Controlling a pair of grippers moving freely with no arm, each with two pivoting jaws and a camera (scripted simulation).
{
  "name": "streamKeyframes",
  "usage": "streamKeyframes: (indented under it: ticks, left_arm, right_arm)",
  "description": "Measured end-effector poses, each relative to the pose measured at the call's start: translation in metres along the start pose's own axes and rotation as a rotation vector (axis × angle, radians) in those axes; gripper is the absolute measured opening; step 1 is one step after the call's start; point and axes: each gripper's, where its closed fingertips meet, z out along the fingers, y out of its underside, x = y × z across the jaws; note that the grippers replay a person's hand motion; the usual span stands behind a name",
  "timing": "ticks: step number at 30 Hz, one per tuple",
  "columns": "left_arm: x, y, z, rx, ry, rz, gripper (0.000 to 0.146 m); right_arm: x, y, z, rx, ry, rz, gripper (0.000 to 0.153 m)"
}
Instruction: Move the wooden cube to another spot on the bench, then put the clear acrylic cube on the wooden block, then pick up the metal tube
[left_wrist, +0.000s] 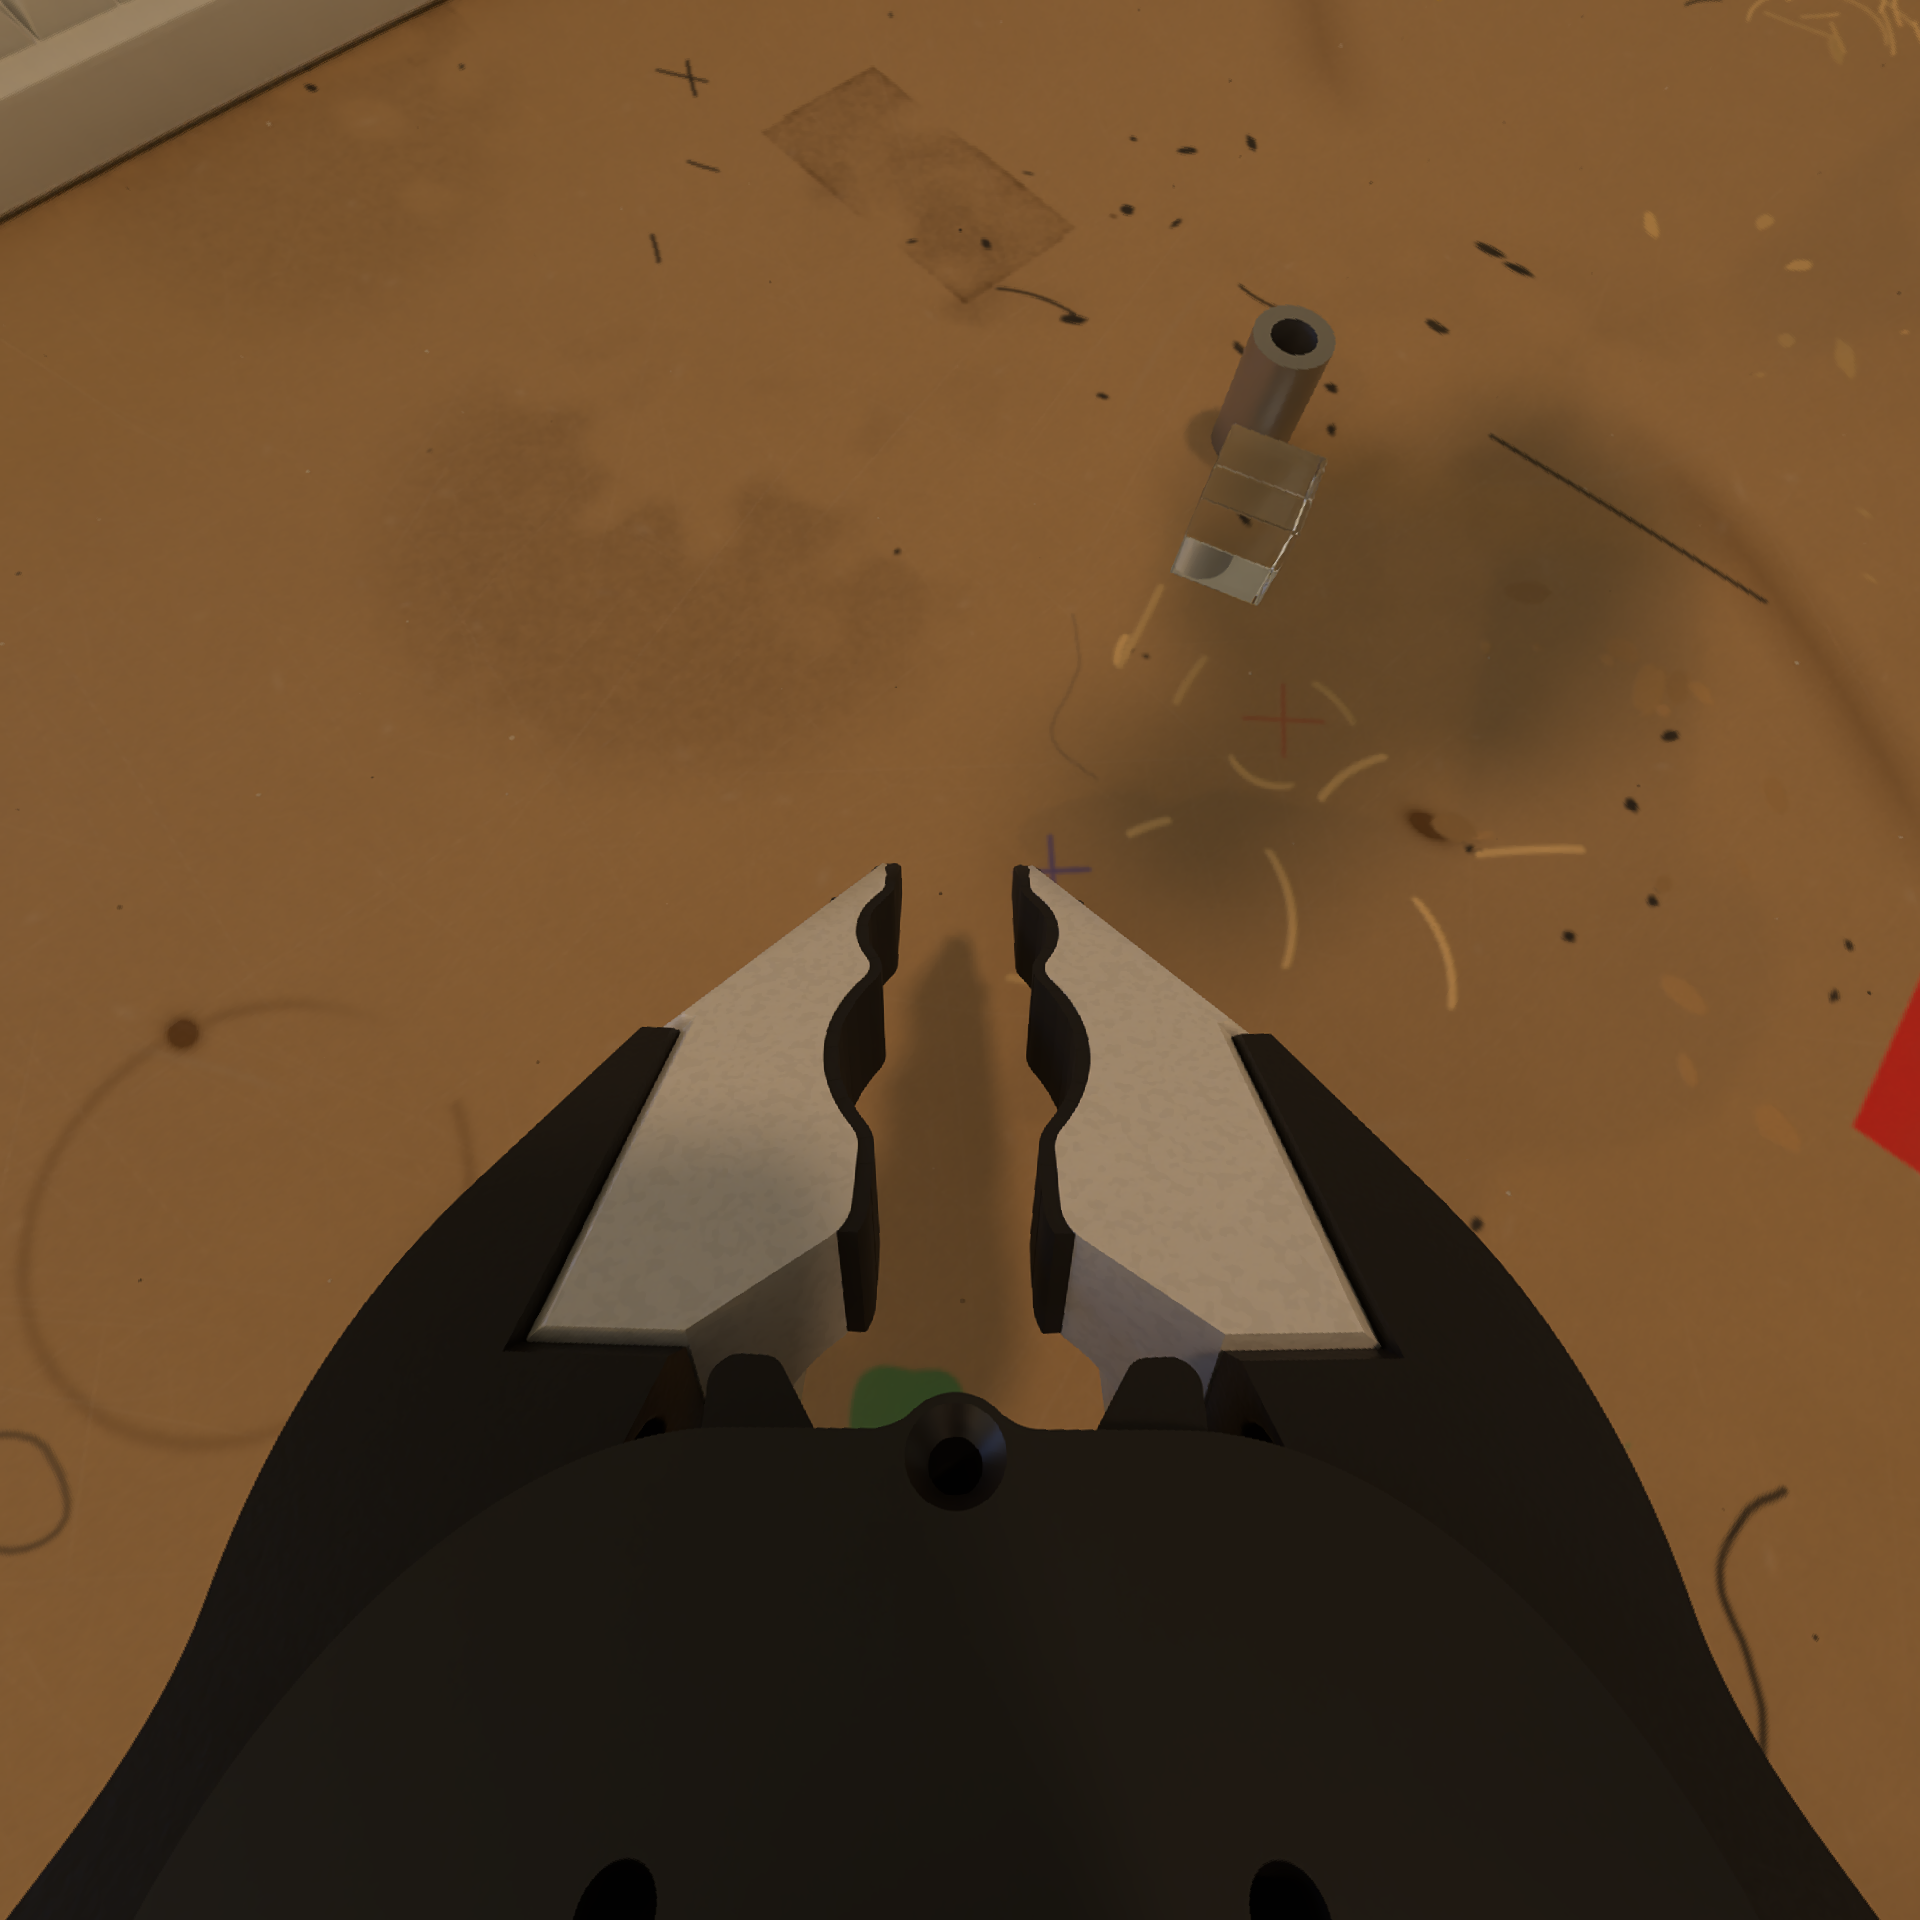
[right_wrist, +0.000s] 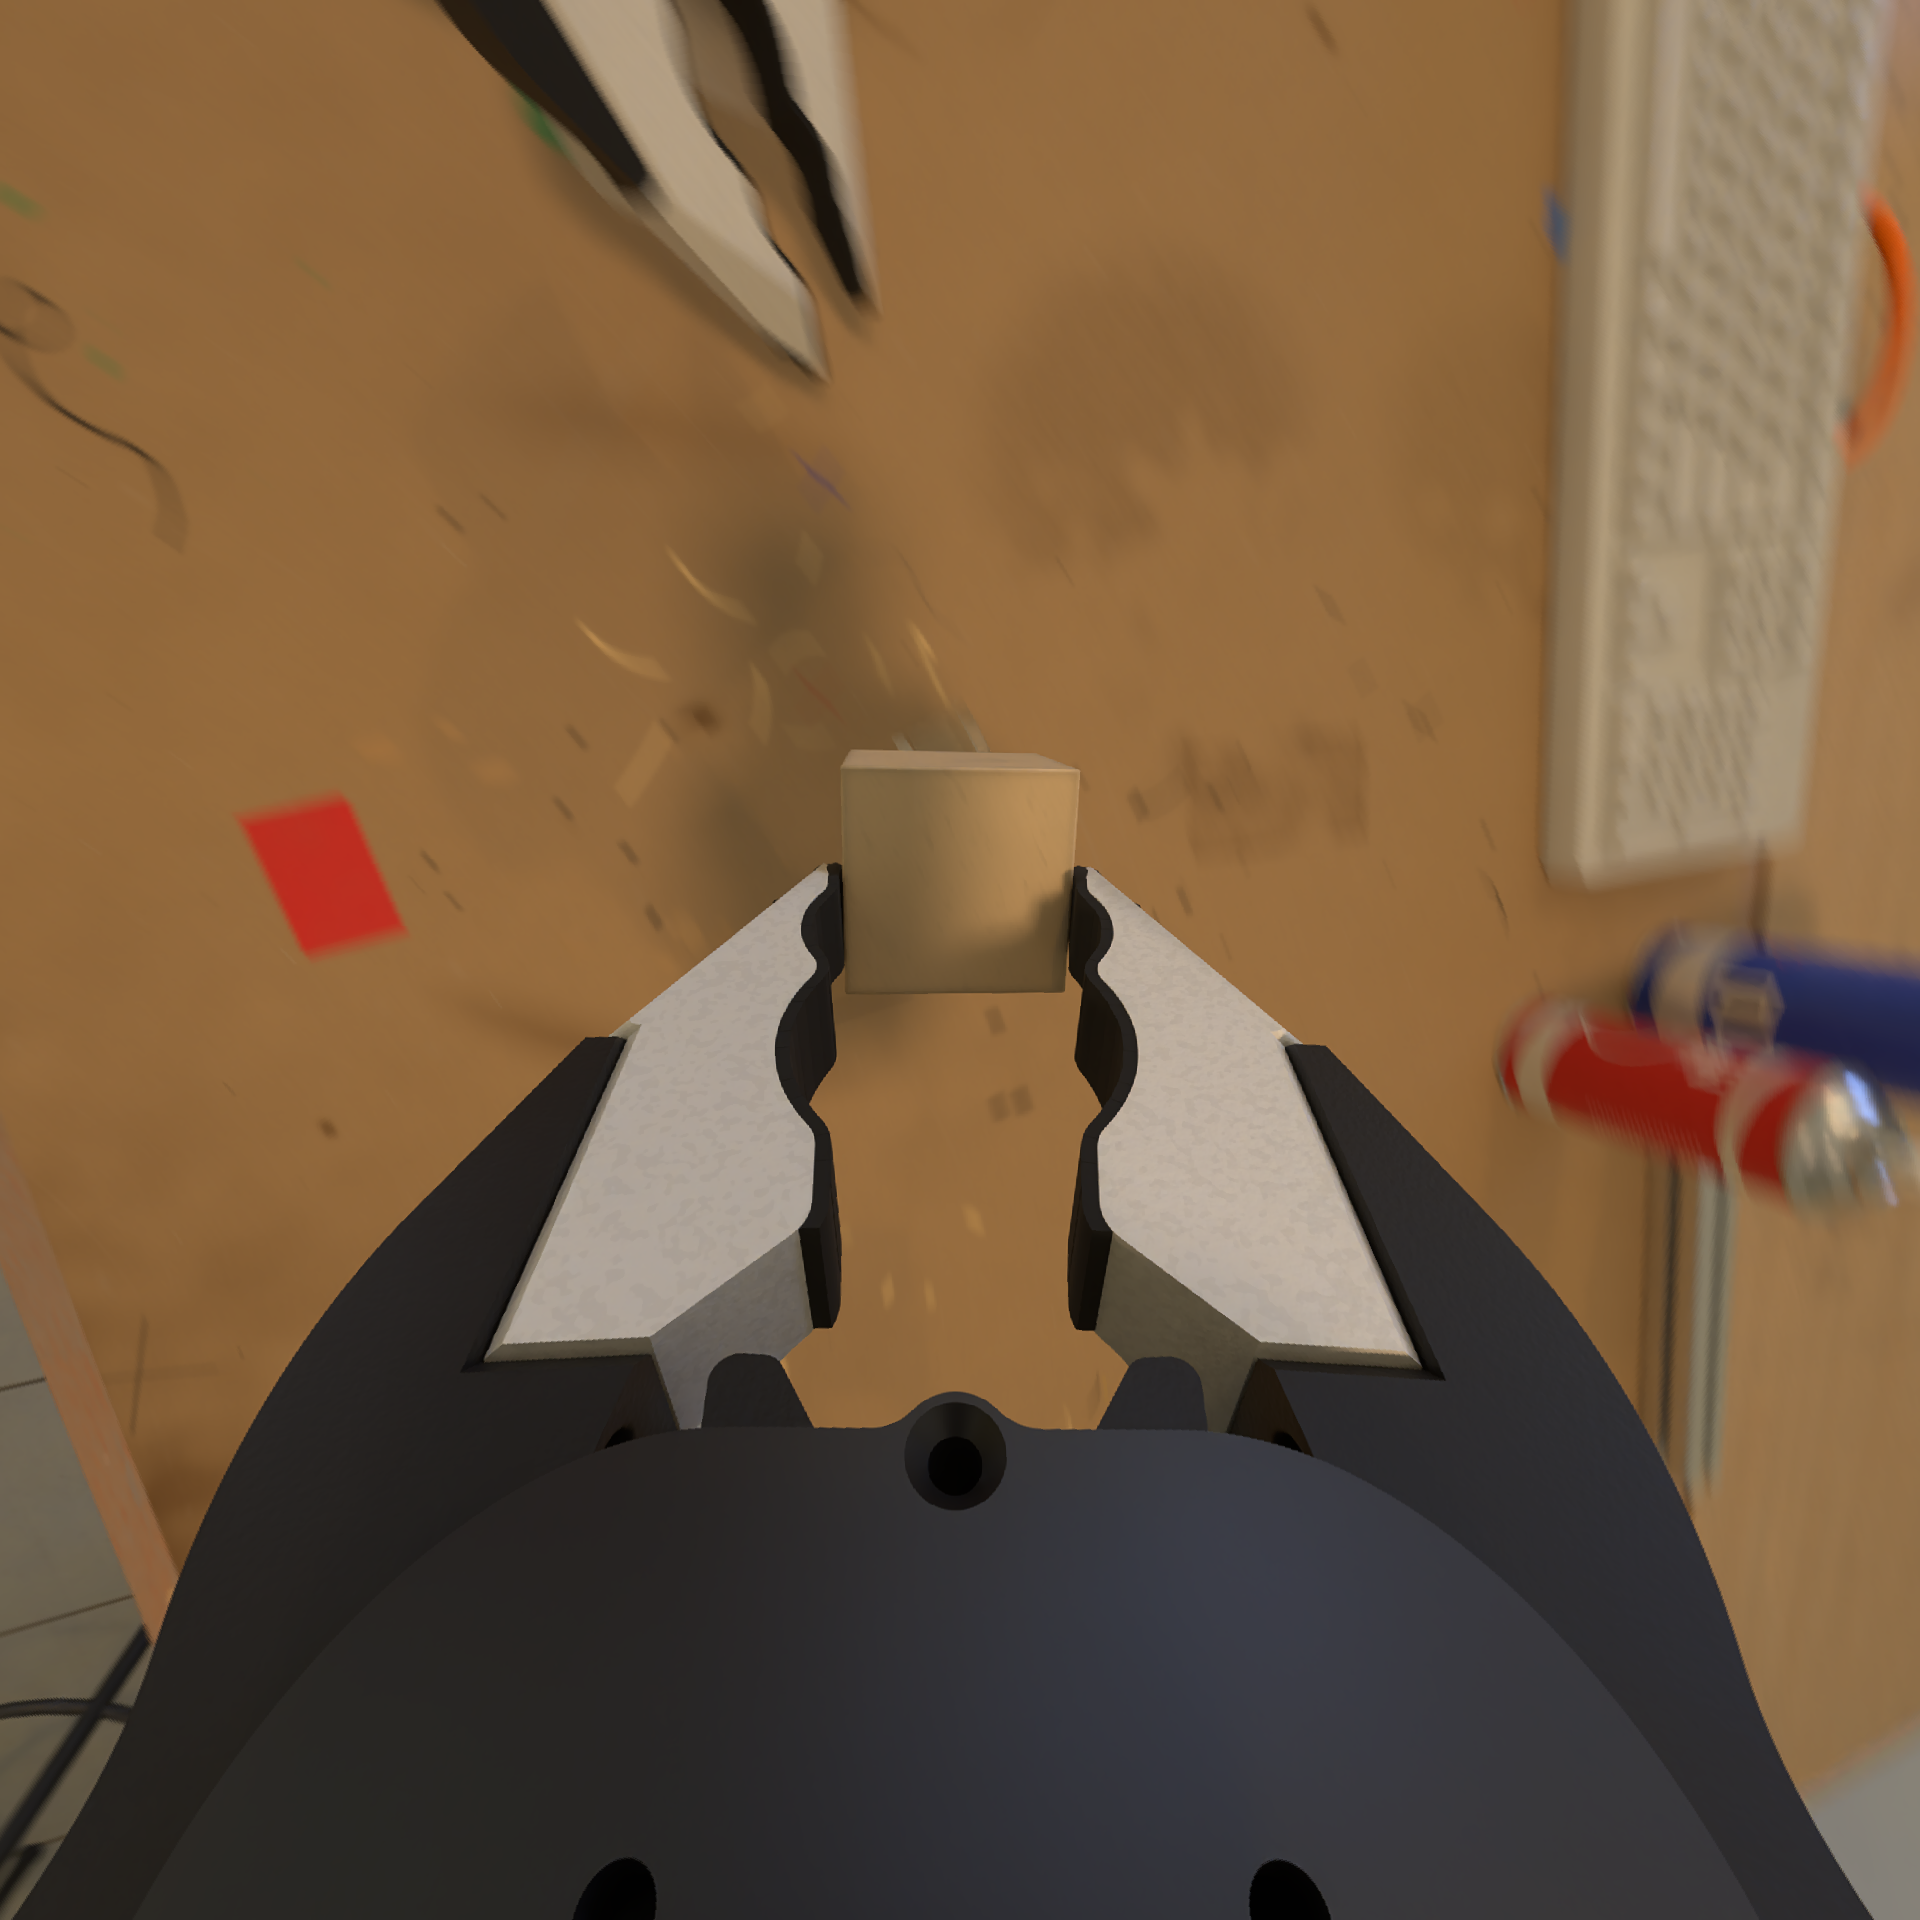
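My right gripper (right_wrist: 956, 883) is shut on the wooden cube (right_wrist: 958, 821), a plain tan block pinched between the fingertips and held above the brown bench (right_wrist: 1195, 312). My left gripper (left_wrist: 956, 883) is empty, its jaws a small gap apart, hovering over the bench (left_wrist: 416, 520). The grey metal tube (left_wrist: 1273, 379) stands upright ahead and to the right of it. The clear acrylic cube (left_wrist: 1247, 520) sits just in front of the tube. In the right wrist view the left gripper (right_wrist: 748, 177) shows blurred at the top.
A white perforated panel (right_wrist: 1714, 416) runs along the right, with red (right_wrist: 1662, 1091) and blue (right_wrist: 1787, 987) tool handles below it. A red patch (right_wrist: 322, 873) marks the bench, also seen in the left wrist view (left_wrist: 1896, 1091). The bench edge (right_wrist: 73, 1403) lies lower left.
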Motion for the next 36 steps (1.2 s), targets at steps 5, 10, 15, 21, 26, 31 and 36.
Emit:
streamKeyframes:
  ticks: [5, 10, 15, 21, 26, 31, 36]
  left_arm:
    - [0.001, -0.001, 0.002, 0.006, -0.007, -0.010, 0.021]
    - [0.003, -0.004, 0.005, 0.003, -0.015, -0.003, 0.021]
    - [0.004, -0.006, 0.007, -0.006, -0.027, 0.009, 0.021]
    - [0.005, -0.006, 0.008, -0.021, -0.044, 0.024, 0.020]
    - [0.005, -0.006, 0.008, -0.026, -0.048, 0.029, 0.020]
    - [0.005, -0.006, 0.008, -0.033, -0.044, 0.039, 0.020]
    - [0.005, -0.006, 0.008, -0.026, -0.047, 0.025, 0.021]
  right_arm:
    - [0.069, 0.146, -0.055, -0.209, 0.220, 0.302, 0.043]
    - [0.109, 0.262, -0.042, -0.270, 0.282, 0.602, 0.043]
    - [0.127, 0.305, 0.014, -0.293, 0.259, 0.737, 0.043]
    - [0.150, 0.318, 0.070, -0.277, 0.234, 0.878, 0.043]
    - [0.156, 0.314, 0.092, -0.280, 0.205, 0.817, 0.044]
    - [0.164, 0.299, 0.066, -0.222, 0.300, 0.754, 0.101]
    - [0.113, 0.206, -0.002, -0.043, 0.367, 0.647, 0.106]
